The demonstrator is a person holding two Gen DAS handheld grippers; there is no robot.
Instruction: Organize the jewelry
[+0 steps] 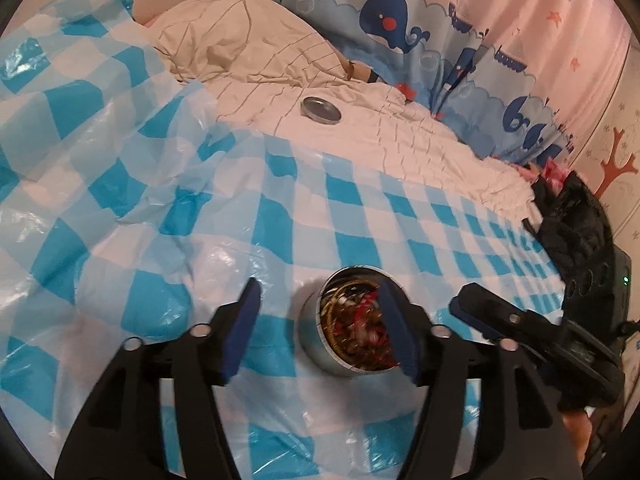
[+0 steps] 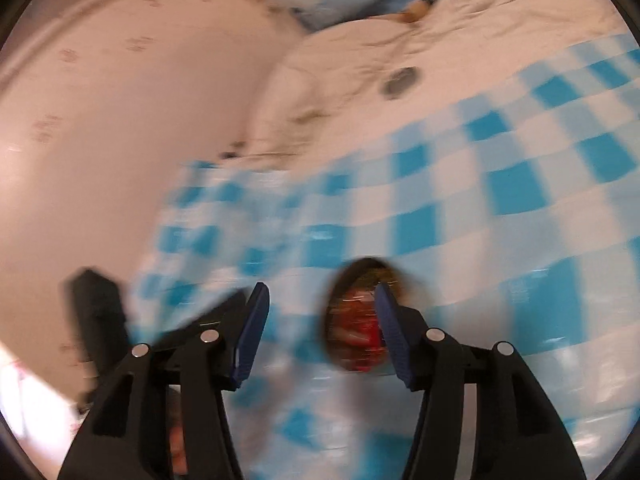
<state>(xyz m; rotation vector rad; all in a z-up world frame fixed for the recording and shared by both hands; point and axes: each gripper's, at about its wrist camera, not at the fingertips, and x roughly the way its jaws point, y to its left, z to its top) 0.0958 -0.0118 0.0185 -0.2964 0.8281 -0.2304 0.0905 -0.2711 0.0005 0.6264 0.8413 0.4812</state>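
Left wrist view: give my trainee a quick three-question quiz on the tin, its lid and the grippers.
1. True or false: the round metal tin full of red and gold jewelry has its lid on.
2. Where does the round silver lid lie? A) on the cream quilted bedding B) on the blue-and-white checkered plastic sheet C) inside the tin
3. Fill in: the left gripper is ____.

Key: 1 false; 2 A; 3 open
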